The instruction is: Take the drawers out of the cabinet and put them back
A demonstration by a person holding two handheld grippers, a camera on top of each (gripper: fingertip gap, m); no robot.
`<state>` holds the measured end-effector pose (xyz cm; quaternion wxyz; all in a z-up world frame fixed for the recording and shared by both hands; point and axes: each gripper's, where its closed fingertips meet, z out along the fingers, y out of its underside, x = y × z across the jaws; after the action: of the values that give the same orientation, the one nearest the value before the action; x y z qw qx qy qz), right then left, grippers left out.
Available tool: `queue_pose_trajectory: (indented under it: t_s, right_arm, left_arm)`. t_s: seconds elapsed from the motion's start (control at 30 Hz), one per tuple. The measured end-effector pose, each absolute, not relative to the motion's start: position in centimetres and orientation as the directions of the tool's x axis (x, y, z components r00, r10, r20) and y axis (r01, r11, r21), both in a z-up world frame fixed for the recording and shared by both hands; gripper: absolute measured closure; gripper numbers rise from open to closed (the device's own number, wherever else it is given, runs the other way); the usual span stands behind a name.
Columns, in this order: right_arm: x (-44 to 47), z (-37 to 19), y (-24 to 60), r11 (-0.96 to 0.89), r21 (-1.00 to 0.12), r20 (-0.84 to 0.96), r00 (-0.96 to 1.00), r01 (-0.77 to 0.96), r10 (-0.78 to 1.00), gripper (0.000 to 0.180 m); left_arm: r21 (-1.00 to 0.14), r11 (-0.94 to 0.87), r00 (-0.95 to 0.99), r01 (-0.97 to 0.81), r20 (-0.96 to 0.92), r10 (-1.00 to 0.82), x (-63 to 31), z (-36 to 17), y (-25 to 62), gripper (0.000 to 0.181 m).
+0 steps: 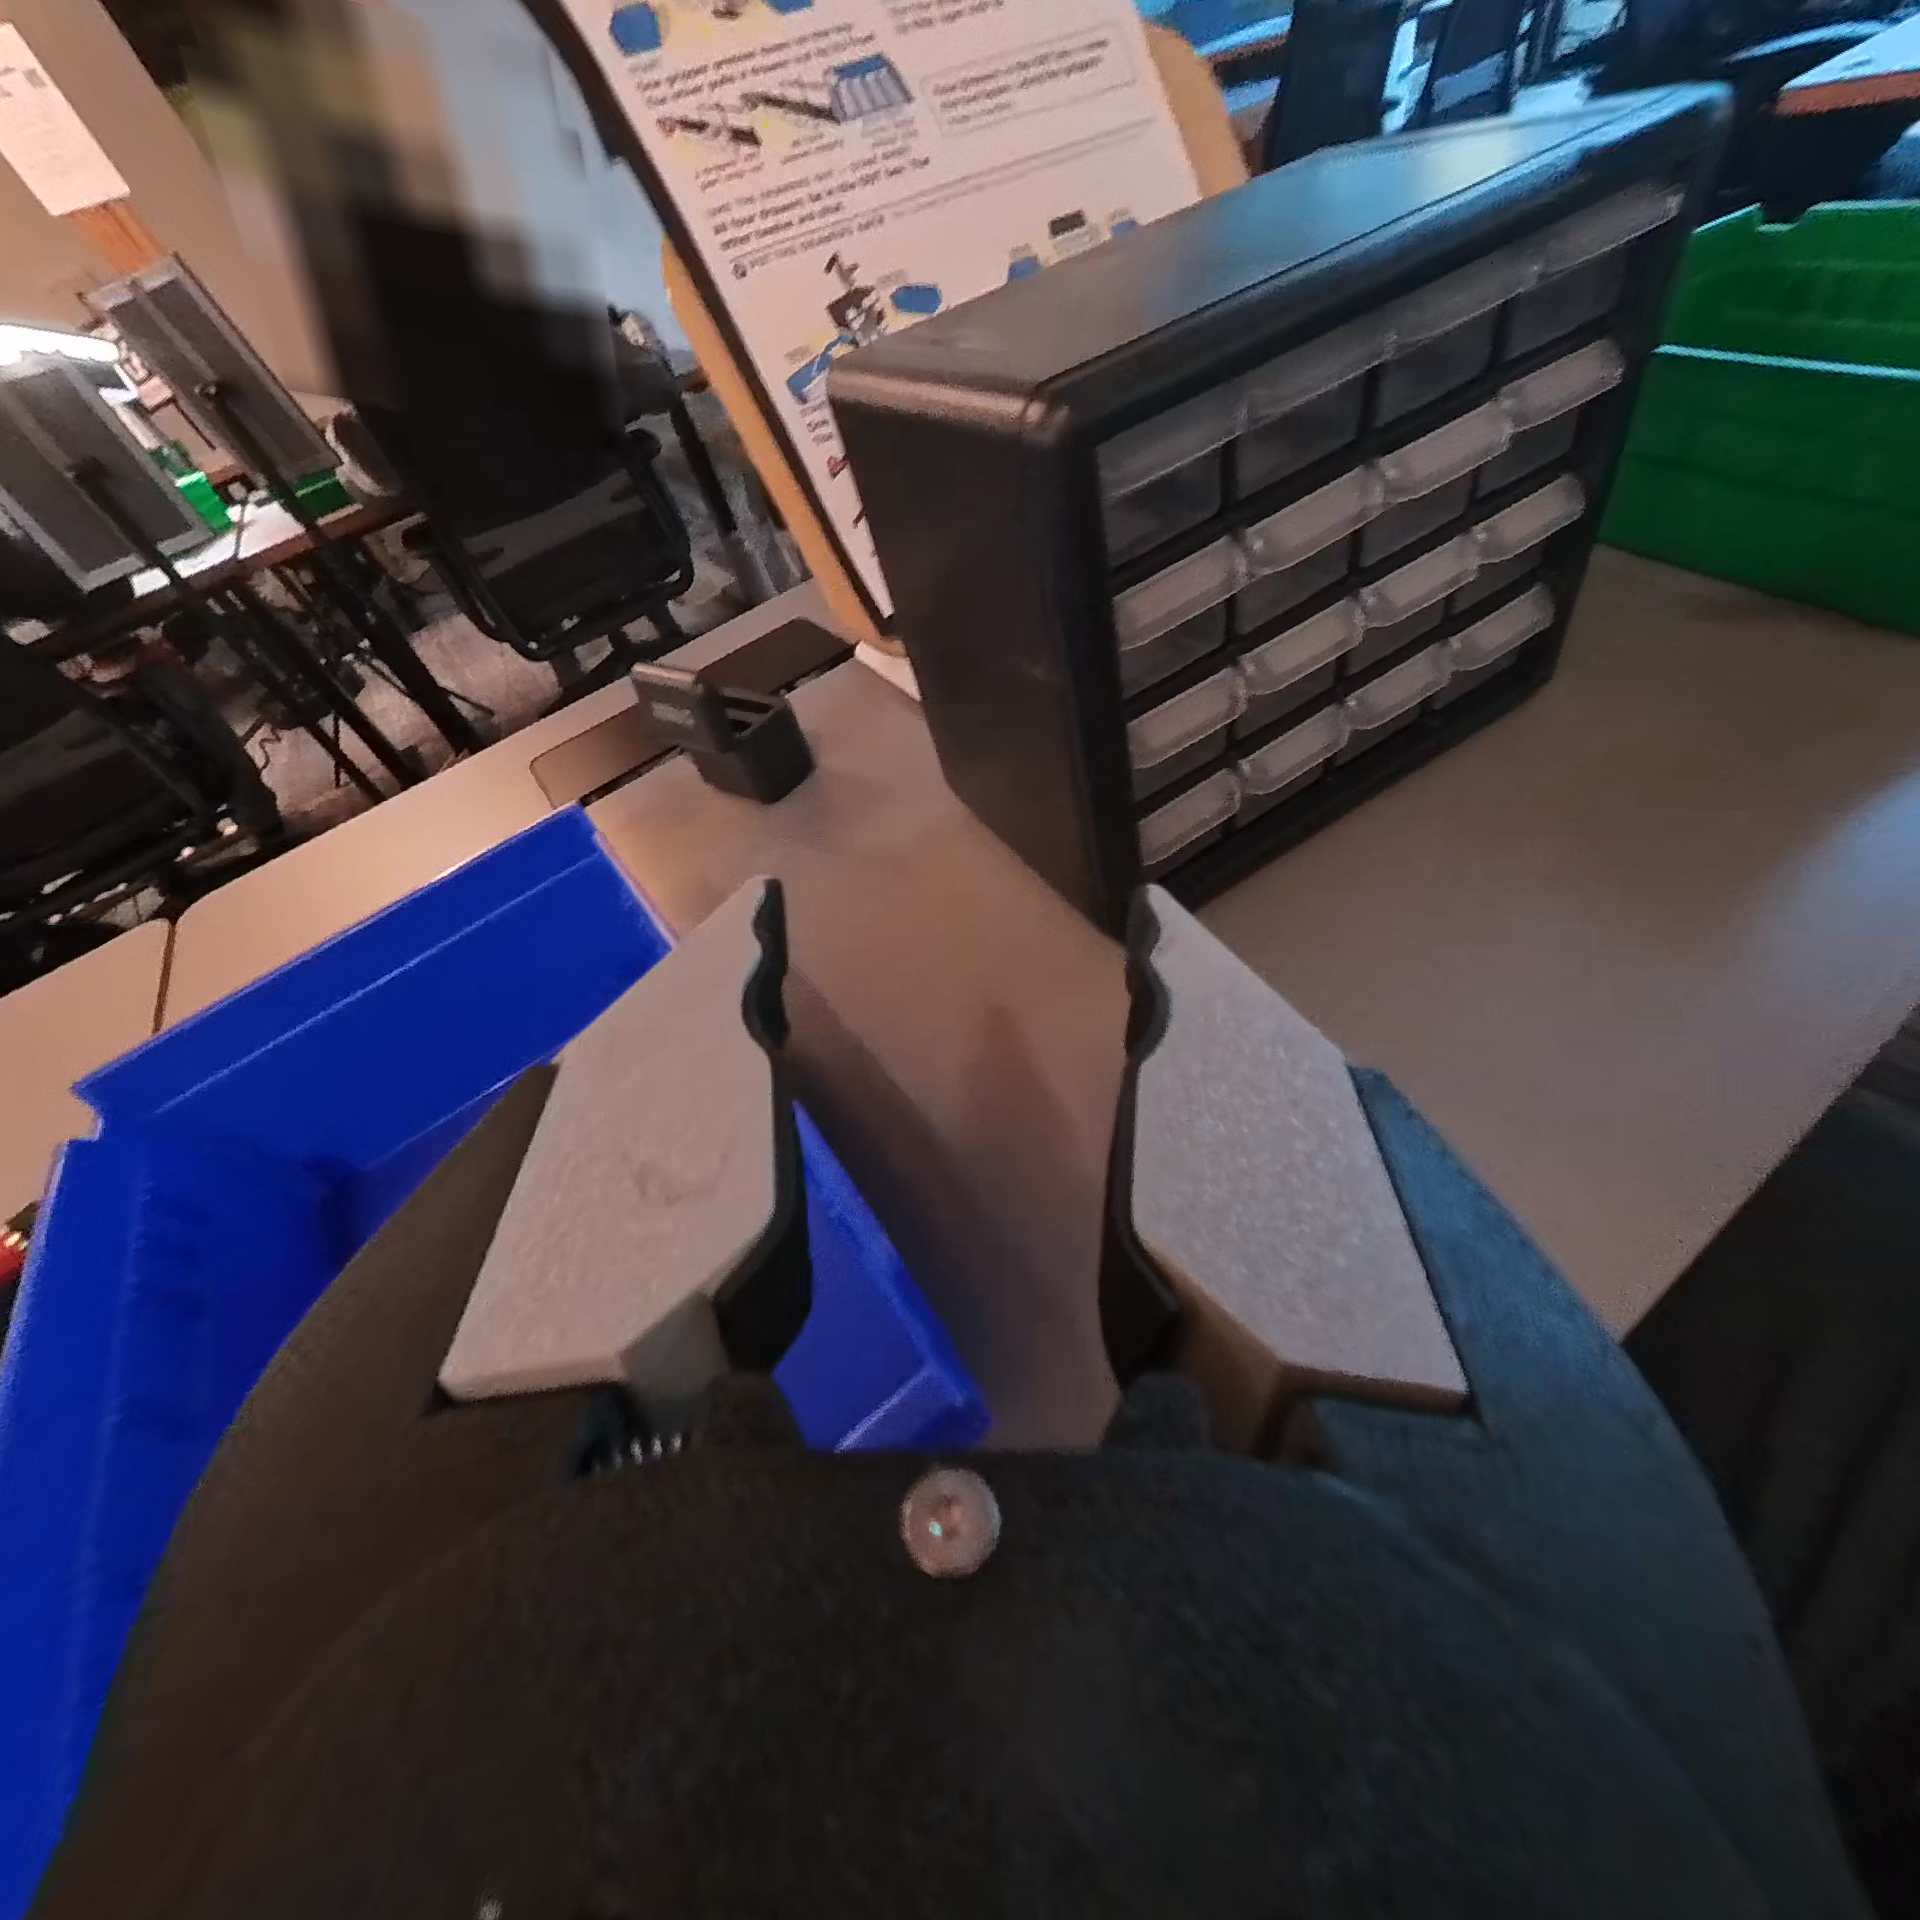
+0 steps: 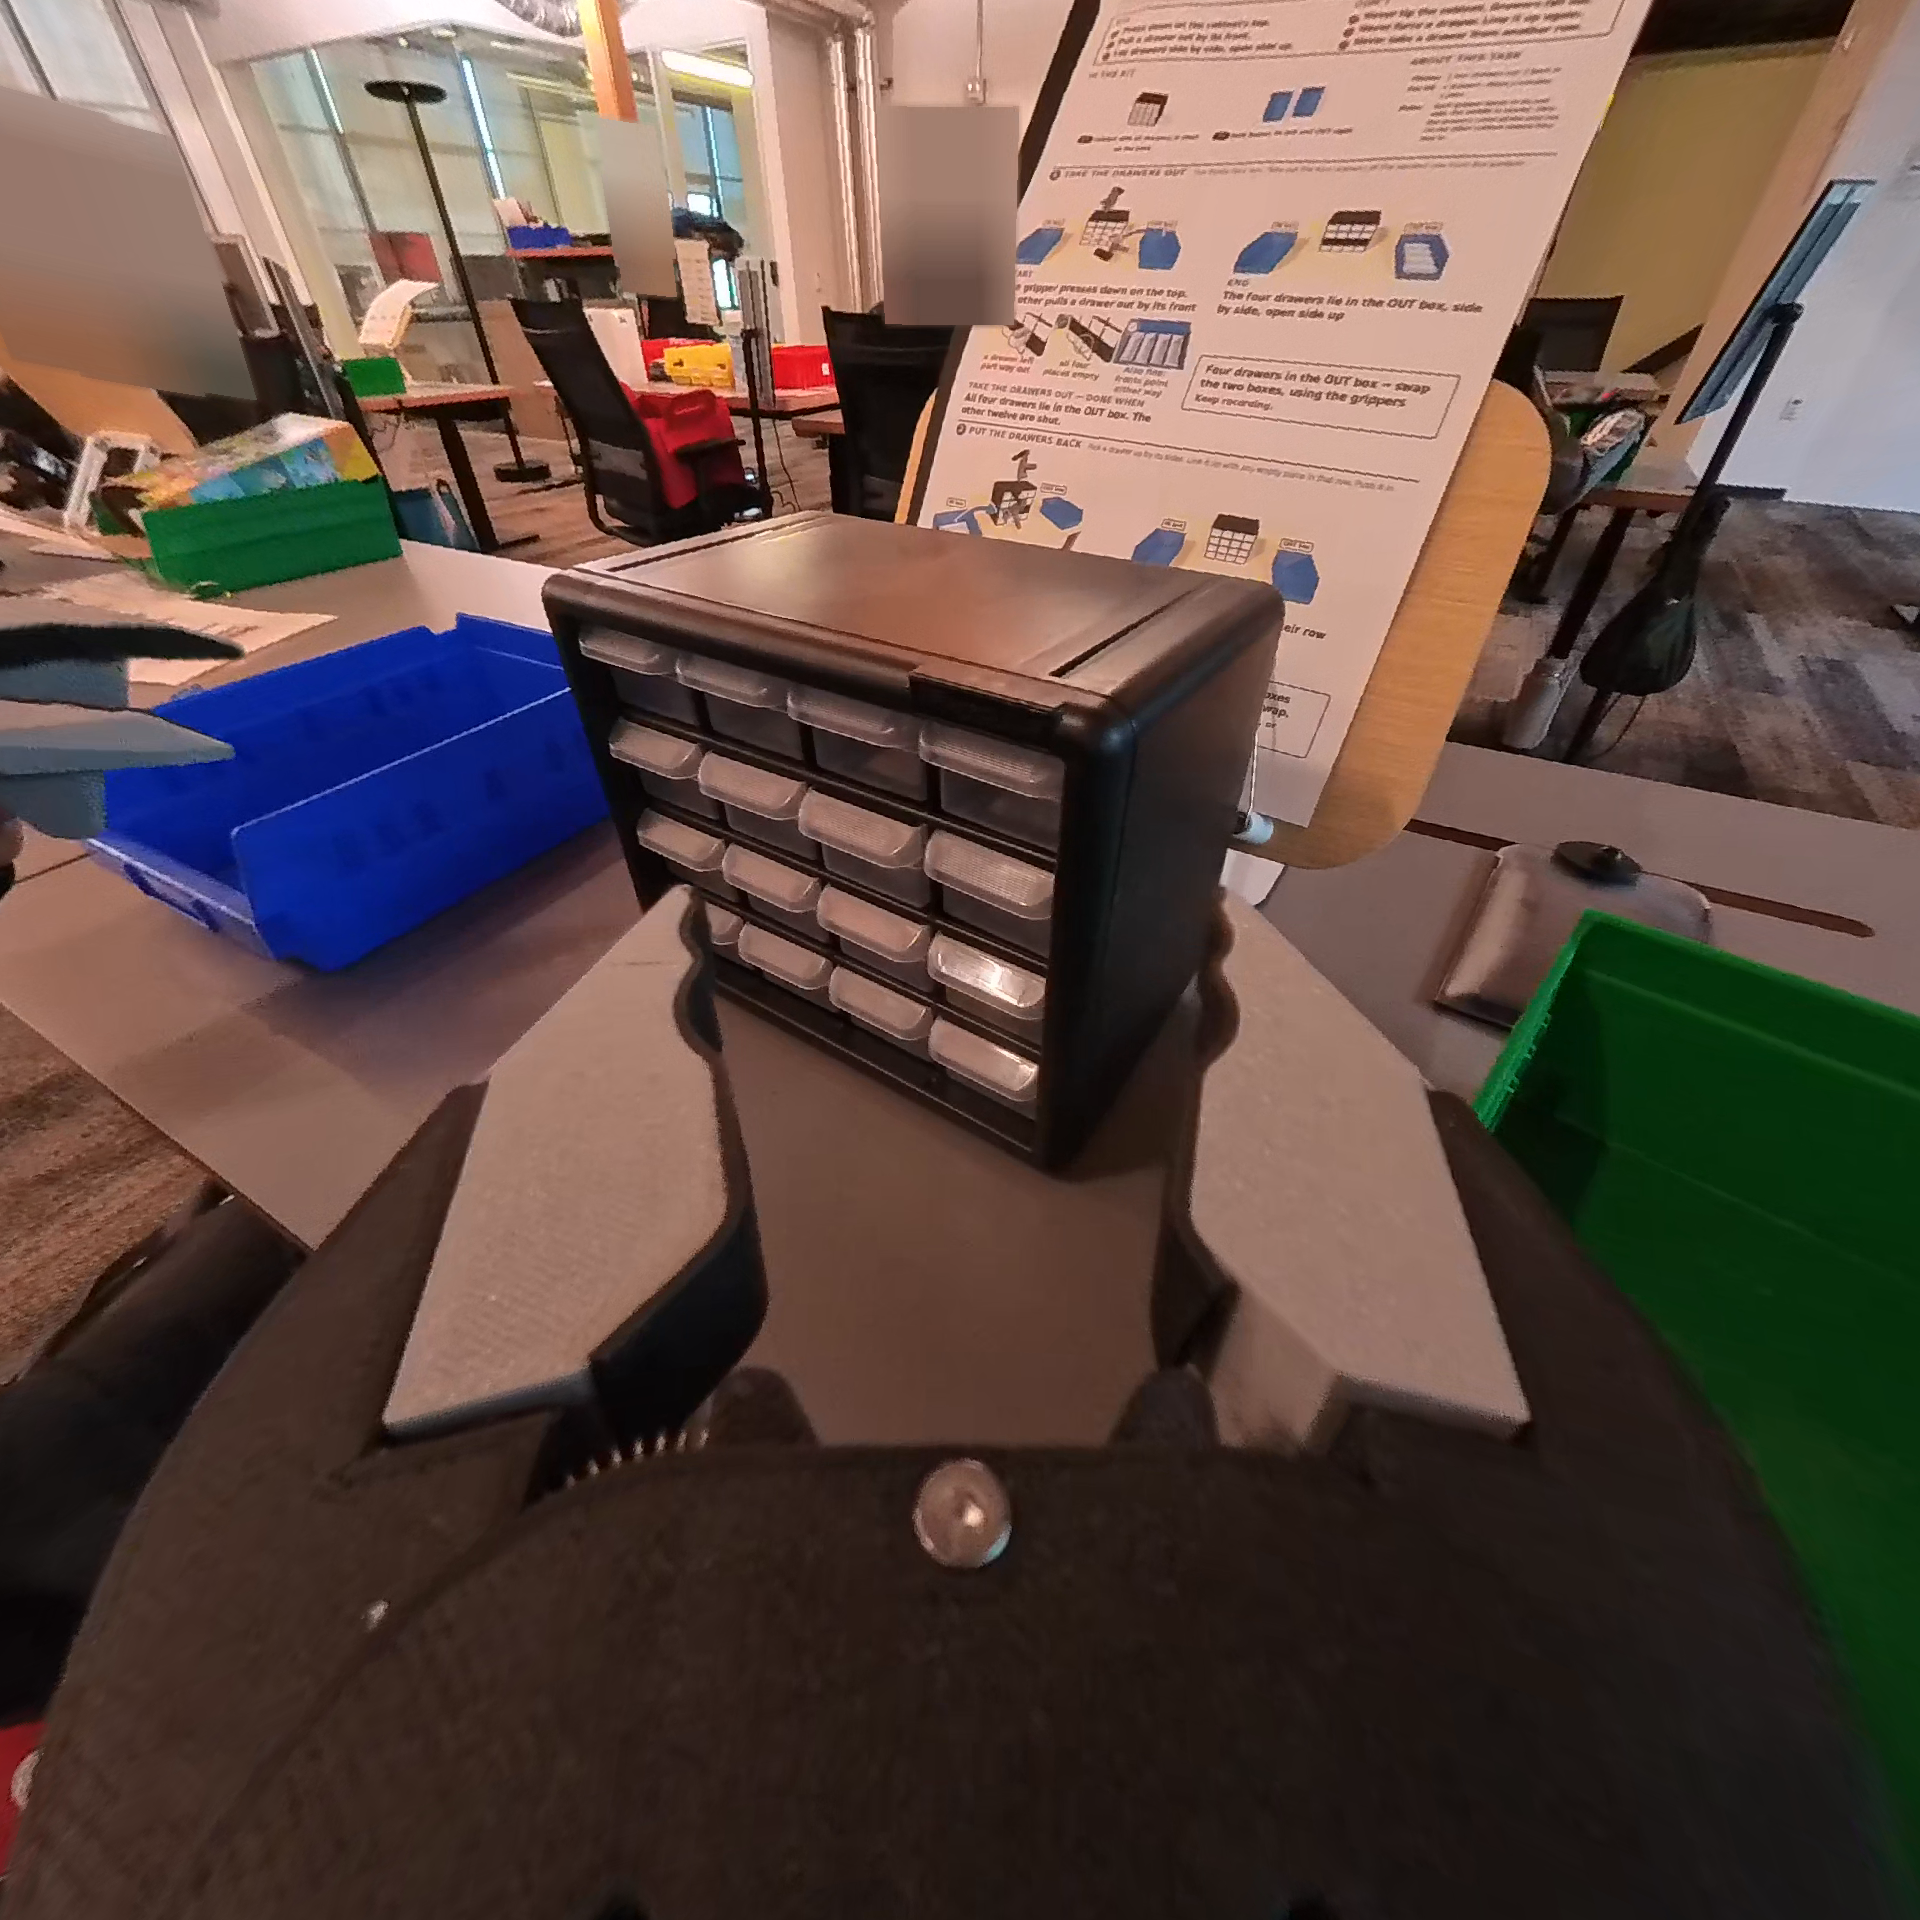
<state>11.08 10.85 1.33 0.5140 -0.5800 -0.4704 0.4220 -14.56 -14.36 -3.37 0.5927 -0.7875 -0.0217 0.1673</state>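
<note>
- Cabinet (image 2: pixel 914 821): black, standing upright on the grey worktop (image 2: pixel 343 1049), four columns of clear drawers (image 2: pixel 873 847) showing in its front. All visible drawers are sitting in their slots; some fronts are projecting a little farther than others.
- Blue bin (image 2: pixel 353 790): lying on the worktop to the cabinet's left in the right wrist view, apart from it, open side up, nothing showing inside.
- Green bin (image 2: pixel 1725 1174): sitting on the worktop on the cabinet's other side, near the right edge of that view.
- Instruction board (image 2: pixel 1247 343): printed sheet leaning upright just behind the cabinet.
- Left gripper (image 1: pixel 951 935): hovering above the near end of the blue bin (image 1: pixel 343 1049), pointing at the cabinet's (image 1: pixel 1299 499) side corner; its fingers (image 1: pixel 769 987) are standing apart, holding nothing.
- Right gripper (image 2: pixel 951 945): hanging in front of the cabinet's lower drawer rows, not touching them; its fingers (image 2: pixel 696 977) are spread apart, gripping nothing.
- Small black holder (image 1: pixel 743 727): sitting on the worktop beyond the blue bin, left of the cabinet in the left wrist view.
</note>
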Motion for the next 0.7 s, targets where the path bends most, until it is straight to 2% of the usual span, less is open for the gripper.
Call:
queue_pose_trajectory:
  t_s: [0.7]
  right_arm:
    - [11.2,1.1,11.3,-0.021,-0.993,0.007,0.224,0.12,0.974,0.091]
  left_arm:
    - [-0.969,-0.246,0.894,-0.033,-0.139,0.426,-21.8,-2.2,-20.2,0.114]
